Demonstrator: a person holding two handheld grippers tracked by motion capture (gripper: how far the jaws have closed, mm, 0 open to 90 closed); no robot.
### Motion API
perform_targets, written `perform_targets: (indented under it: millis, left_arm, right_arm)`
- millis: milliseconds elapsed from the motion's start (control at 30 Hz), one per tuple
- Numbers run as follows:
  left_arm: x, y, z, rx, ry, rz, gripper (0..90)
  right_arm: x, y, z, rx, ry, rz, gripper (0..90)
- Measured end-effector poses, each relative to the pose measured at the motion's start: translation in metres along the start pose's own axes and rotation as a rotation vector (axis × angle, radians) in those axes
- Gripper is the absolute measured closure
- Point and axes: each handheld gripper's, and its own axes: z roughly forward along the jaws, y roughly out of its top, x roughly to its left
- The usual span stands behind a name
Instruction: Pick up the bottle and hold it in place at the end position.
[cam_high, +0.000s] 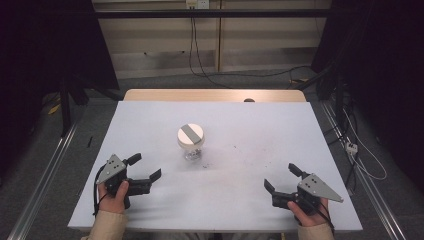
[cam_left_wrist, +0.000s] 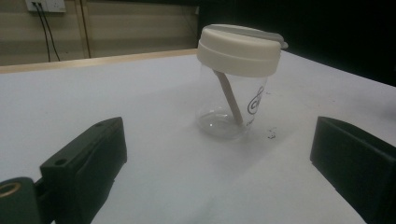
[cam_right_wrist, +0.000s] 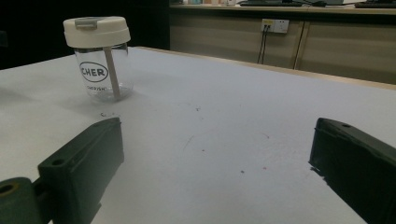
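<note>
**Both grippers released, cup standing free at table centre**

Left gripper: held in the person's left hand at the near-left part of the table, about 7 o'clock from the table centre. Its two black jaws stand wide apart with nothing between them — released. A grey three-cornered plate sits on top. In the left gripper view the jaws rise from the bottom corners, and only bare table surface lies between them.

Right gripper: held in the person's right hand at the near-right part of the table, about 5 o'clock from the centre. Its jaws are likewise spread and grasp nothing — released. It carries its own grey triangular plate. Cream-coloured sleeves enter from the bottom edge of the high view.

Clear plastic cup with a cream-white lid: stands upright on the white table top, close to the centre, well apart from both grippers. From the left gripper it lies at roughly 1 o'clock; from the right gripper, at roughly 11 o'clock. The lid carries a grey strip across its top. A beige stick leans tilted inside the cup. Dark lettering is printed on the clear wall.

Small dark specks are scattered on the table surface to the right of the cup. Beyond the table's far edge, black cables run down a beige wall to the grey floor.
</note>
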Motion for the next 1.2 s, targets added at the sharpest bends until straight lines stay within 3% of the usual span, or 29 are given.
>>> perform_targets:
  millis: [367,533,1200]
  left_arm:
    - [-0.006,0.003,0.007,-0.012,-0.006,-0.015,3.3]
    - [-0.007,0.008,0.016,-0.012,0.017,-0.026,3.2]
    - [-0.015,0.021,0.062,0.037,0.01,-0.009,3.6]
  right_arm:
    - [0.0,0.001,0.001,0.0,0.0,-0.002,2.8]
    - [0.0,0.002,0.001,-0.009,0.001,-0.002,2.9]
    - [-0.001,0.002,0.002,-0.011,0.0,-0.003,3.2]
